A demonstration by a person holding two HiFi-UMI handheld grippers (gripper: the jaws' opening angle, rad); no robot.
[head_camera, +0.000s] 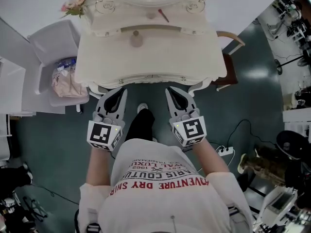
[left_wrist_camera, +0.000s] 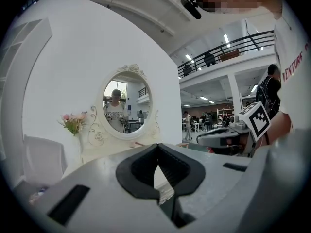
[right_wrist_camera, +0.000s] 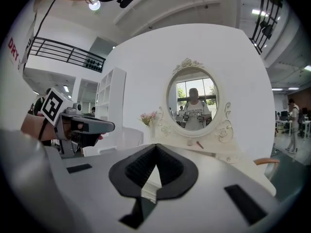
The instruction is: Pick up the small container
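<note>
A small round beige container (head_camera: 136, 39) with a knobbed lid stands on the cream vanity table (head_camera: 97, 57), near its middle. Behind it, on the raised back shelf, lie a tiny pale item (head_camera: 151, 14) and a red pencil (head_camera: 163, 15). My left gripper (head_camera: 120, 92) and right gripper (head_camera: 170, 91) hover side by side just off the table's front edge, short of the container. Both are shut with nothing between the pads. In the left gripper view the left gripper's (left_wrist_camera: 156, 149) tips meet. The right gripper's (right_wrist_camera: 156, 147) tips also meet, pointing at the oval mirror (right_wrist_camera: 193, 101).
A white chair (head_camera: 48, 42) at the left holds a pink bag (head_camera: 68, 81). Pink flowers (head_camera: 75, 3) stand at the table's back left corner. A wooden chair (head_camera: 228, 67) sits at the right, and cables and a power strip (head_camera: 224, 151) lie on the floor.
</note>
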